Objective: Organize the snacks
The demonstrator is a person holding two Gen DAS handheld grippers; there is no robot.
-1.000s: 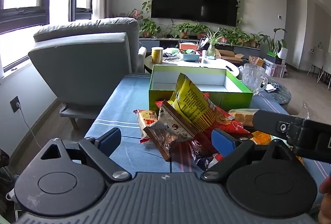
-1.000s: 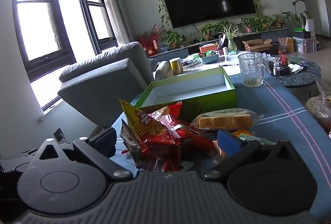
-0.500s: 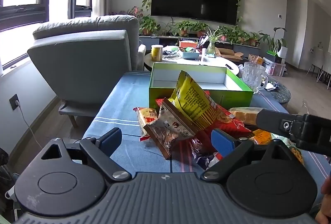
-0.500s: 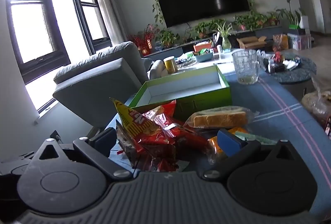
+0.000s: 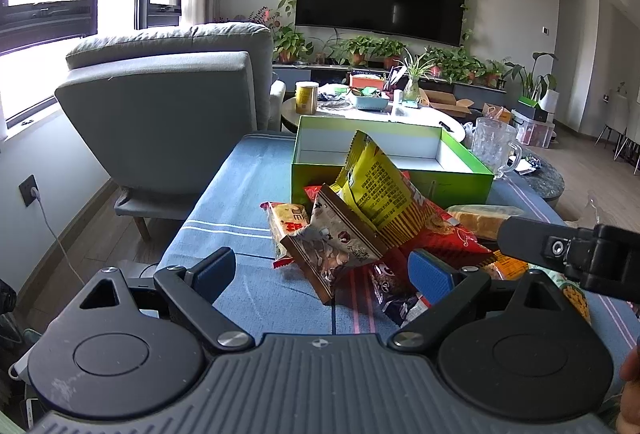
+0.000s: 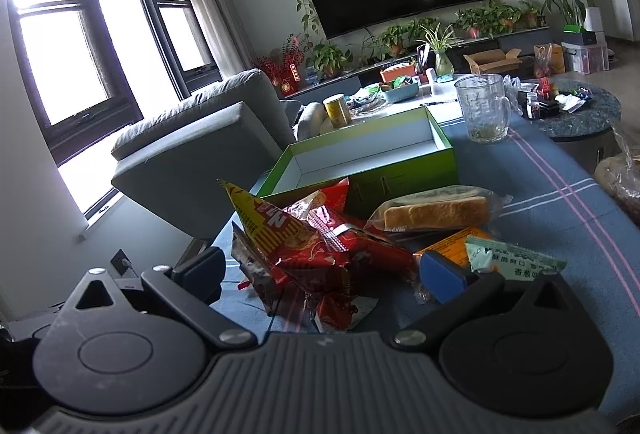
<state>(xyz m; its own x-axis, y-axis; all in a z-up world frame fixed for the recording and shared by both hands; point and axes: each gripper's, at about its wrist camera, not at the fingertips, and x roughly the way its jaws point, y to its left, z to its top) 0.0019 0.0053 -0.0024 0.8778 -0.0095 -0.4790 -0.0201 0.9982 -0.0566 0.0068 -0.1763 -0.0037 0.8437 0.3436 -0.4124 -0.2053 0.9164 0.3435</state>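
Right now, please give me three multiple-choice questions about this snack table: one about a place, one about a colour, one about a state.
1. Where is the glass mug?
A. inside the box
B. on the blue cloth, beside the box's far corner
C. on the armchair

2. What colour is the outside of the box?
A. green
B. red
C. black

3. What is the state of the box?
A. closed with a lid
B. open and filled with snacks
C. open, no snacks inside

Answers:
1 B: the mug stands on the striped cloth just outside the box.
2 A: its outer walls are bright green.
3 C: only its bare white inside shows; the snack pile lies in front.
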